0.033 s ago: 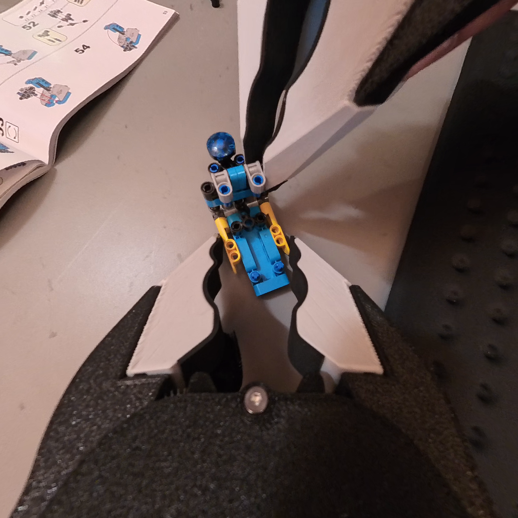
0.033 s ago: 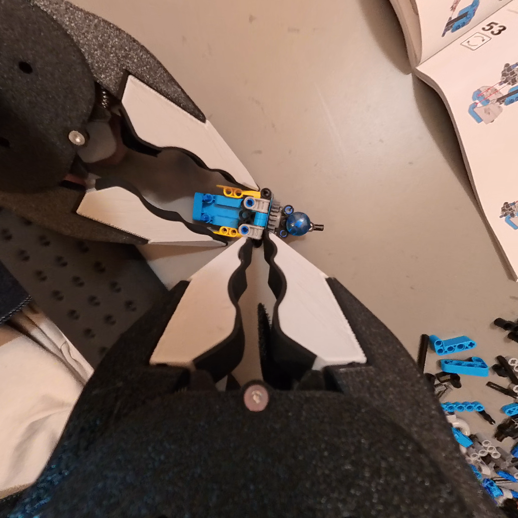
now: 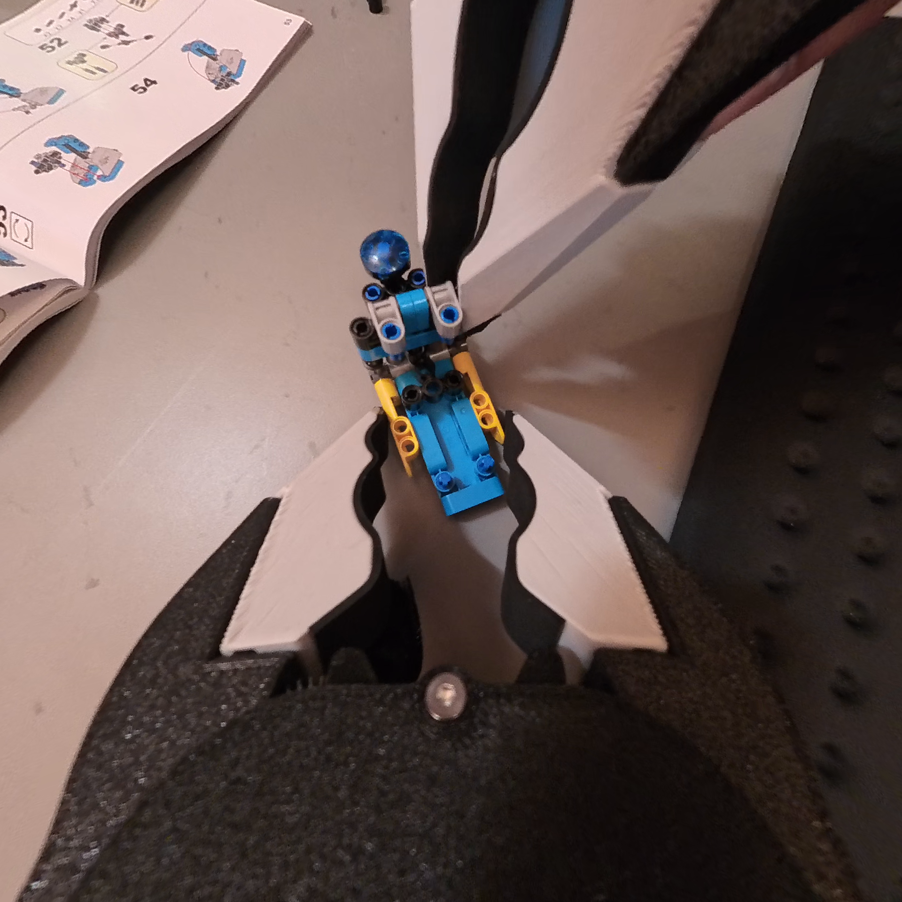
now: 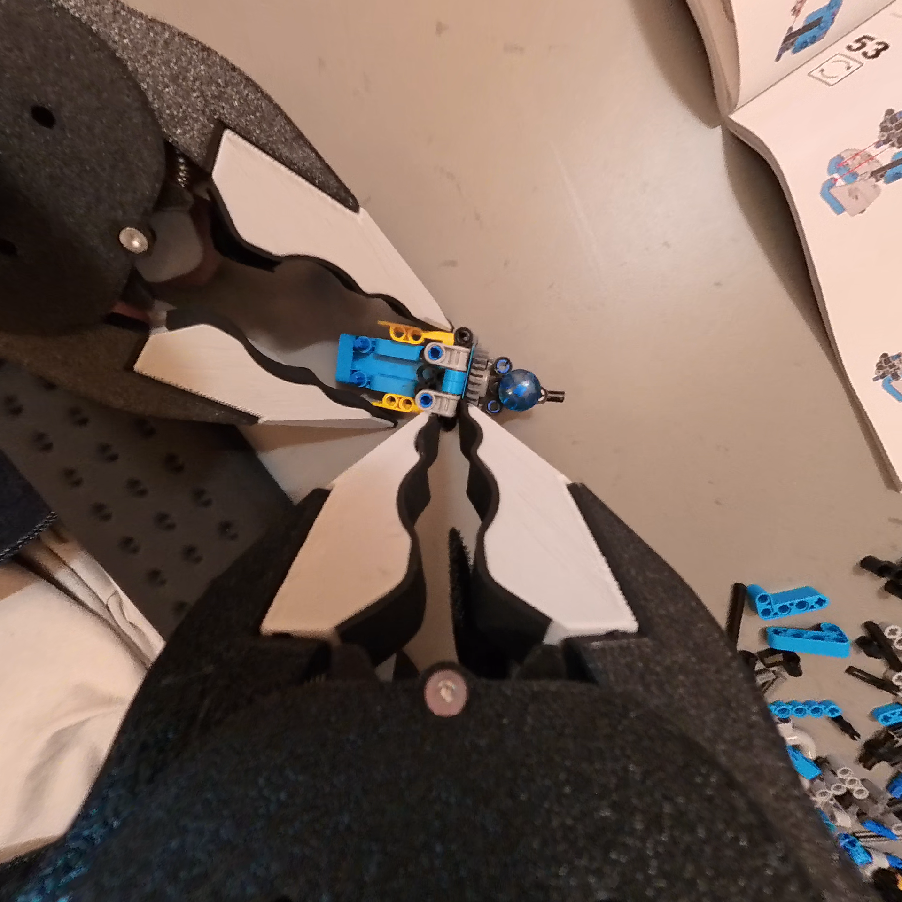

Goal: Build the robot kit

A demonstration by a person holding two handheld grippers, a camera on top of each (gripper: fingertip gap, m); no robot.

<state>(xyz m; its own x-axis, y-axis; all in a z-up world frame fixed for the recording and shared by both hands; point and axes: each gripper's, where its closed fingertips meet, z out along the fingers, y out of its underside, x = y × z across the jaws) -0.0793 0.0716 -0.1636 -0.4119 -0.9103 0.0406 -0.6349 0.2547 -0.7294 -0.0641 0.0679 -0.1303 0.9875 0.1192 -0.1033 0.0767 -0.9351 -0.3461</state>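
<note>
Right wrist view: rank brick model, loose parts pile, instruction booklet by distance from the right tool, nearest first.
From the right tool:
1. Brick model, at its tips, also held by the left tool.
2. Loose parts pile, lower right.
3. Instruction booklet, upper right, farthest.

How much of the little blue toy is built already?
Built: a small blue, yellow and grey plastic brick model with a clear blue ball on its end. In hand: the left tongs grip its blue base, the right tongs pinch its grey side. Left: a heap of loose blue, grey and black bricks lies unattached on the table.
</note>
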